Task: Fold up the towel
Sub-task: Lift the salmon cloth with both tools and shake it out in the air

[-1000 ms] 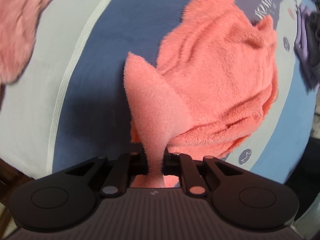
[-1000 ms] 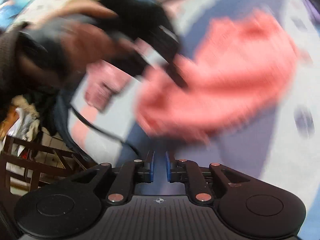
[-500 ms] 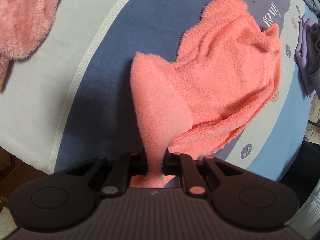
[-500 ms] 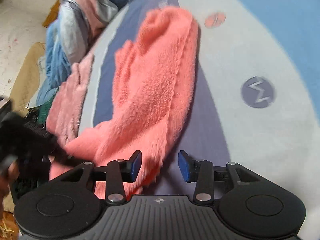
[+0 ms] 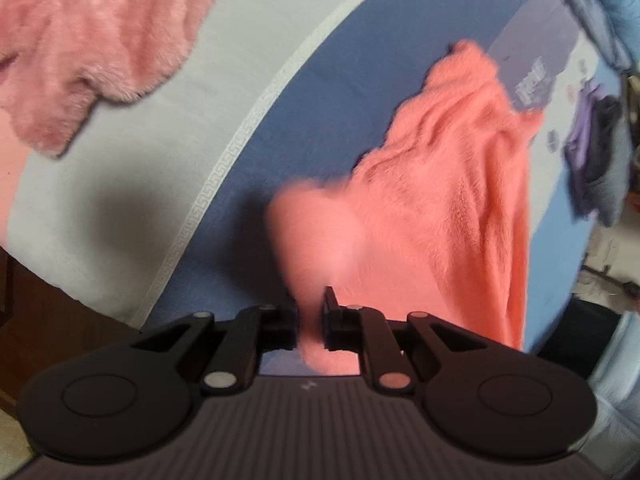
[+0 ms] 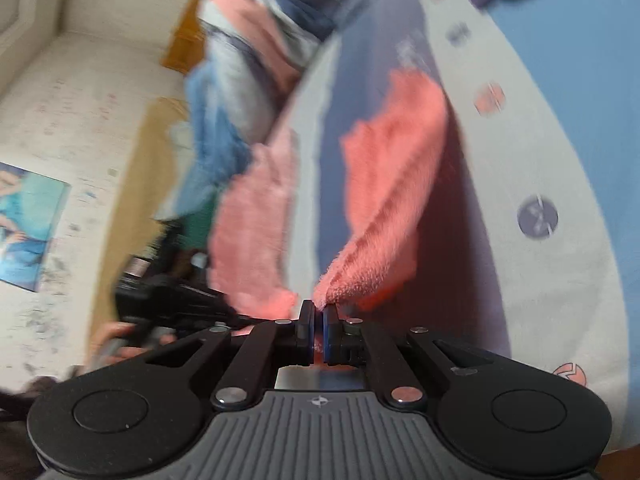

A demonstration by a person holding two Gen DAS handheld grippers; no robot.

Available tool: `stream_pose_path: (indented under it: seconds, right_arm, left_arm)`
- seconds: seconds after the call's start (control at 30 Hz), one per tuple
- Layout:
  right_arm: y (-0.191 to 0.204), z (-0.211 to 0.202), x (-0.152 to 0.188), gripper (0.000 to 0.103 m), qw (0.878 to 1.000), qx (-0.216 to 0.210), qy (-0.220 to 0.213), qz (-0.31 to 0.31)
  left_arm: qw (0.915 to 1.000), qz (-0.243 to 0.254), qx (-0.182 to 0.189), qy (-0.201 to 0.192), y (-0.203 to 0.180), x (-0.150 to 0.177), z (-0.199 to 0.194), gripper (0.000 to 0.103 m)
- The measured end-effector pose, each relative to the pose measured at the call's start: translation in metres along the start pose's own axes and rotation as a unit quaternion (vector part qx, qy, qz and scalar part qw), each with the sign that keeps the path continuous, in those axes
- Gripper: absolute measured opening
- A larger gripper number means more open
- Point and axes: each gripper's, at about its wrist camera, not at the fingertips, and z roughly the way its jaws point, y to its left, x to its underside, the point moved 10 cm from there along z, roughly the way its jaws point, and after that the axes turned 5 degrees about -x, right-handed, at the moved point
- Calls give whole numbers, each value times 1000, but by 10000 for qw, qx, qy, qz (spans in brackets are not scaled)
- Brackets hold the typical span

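Note:
A fluffy coral towel (image 5: 460, 184) lies rumpled on the blue and grey bedsheet (image 5: 320, 92). My left gripper (image 5: 310, 320) is shut on one corner of it, and the pinched cloth bulges up blurred just above the fingers. In the right wrist view the same coral towel (image 6: 396, 184) stretches away from my right gripper (image 6: 318, 326), which is shut on another edge of it. The other hand-held gripper (image 6: 168, 300) with a person's hand shows at the lower left of that view.
A second, paler pink fluffy towel (image 5: 100, 40) lies at the upper left of the bed. Purple and dark clothes (image 5: 596, 148) are heaped at the right edge. Folded blue and grey fabrics (image 6: 240, 80) pile beyond the bed. The bed's edge (image 5: 80, 300) drops off at lower left.
My right gripper was open beside the towel half a second ago and has now shut on its edge. The left gripper kept its grip and shifted, so the towel appears further right.

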Motion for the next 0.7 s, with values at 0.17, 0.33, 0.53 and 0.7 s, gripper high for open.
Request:
stream_pose_path:
  seconds: [0.17,0.33,0.53,0.7]
  right_arm:
    - [84,-48,-48,4,9940,-827,-673,-255]
    - [171,-84,-92,4,9744,-1592,-1257,-965]
    - [210,-84,-119,6,9663,-1649,-1360,-1435]
    - [221,-71,-132,6,9652,-1345,-1516,-1653]
  left_arm:
    - [9927,71,1184,-223,-30,0,-77,14]
    - [9685,604,2231,-929,-80,-9,-178,14]
    - [9519,1479,2172,-1573,-122,-10,-232,62]
    - [9537,2074,1298,-1748,-142,8,-200,87]
